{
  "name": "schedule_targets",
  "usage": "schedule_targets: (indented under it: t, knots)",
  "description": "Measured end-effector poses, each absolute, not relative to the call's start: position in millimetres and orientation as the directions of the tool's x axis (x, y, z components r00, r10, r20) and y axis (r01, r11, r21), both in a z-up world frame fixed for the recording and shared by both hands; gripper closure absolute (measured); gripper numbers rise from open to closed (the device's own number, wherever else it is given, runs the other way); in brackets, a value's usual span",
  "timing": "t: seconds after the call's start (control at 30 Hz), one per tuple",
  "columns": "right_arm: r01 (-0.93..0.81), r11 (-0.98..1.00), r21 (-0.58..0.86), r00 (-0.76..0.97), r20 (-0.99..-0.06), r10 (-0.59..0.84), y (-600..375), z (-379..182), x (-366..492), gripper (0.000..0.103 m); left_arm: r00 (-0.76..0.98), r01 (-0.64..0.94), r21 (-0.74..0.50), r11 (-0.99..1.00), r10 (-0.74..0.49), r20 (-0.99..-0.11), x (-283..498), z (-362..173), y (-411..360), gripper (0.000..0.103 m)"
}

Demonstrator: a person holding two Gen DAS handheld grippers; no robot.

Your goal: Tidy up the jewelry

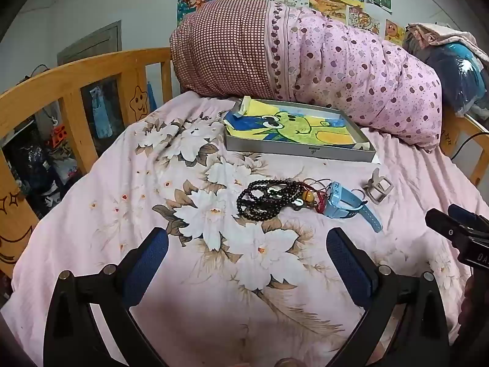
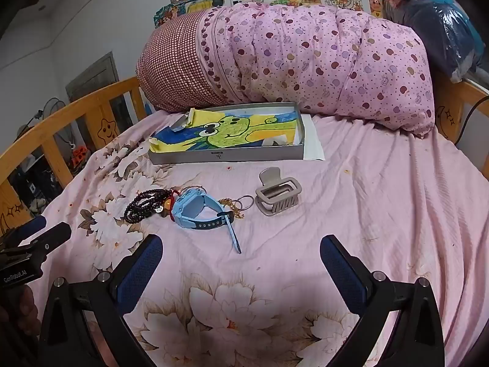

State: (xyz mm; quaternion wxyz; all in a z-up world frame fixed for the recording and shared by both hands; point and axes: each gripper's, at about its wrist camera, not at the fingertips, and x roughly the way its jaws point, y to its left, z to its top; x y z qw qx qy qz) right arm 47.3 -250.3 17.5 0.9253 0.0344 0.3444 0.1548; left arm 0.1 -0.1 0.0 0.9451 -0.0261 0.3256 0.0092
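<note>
Jewelry lies heaped mid-bed on the floral sheet (image 2: 366, 183), black bead necklace (image 1: 262, 197) tangled against the blue watch (image 2: 198, 211), so with left gripper (image 1: 247, 253) and right gripper (image 2: 241, 260) both spread empty, I'd pinch one strand cleanly toward the grey tray (image 2: 226, 156).

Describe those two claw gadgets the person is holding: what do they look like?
Both are alike: the left gripper and right gripper have black forked frames with silver bolt heads, and jaws faced with blue textured pads. White lettering marks the left one's black body.
</note>
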Motion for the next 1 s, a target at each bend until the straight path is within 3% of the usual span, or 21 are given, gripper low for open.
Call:
schedule_targets:
  t: [1.0]
  knots:
    - [-0.254,0.948,0.192,0.708,-0.631,0.318,-253.3,14.3,48.4,0.0,0.789,-0.033,-0.044,0.999,-0.001,-0.615,0.3,-0.6,-1.2,0.002]
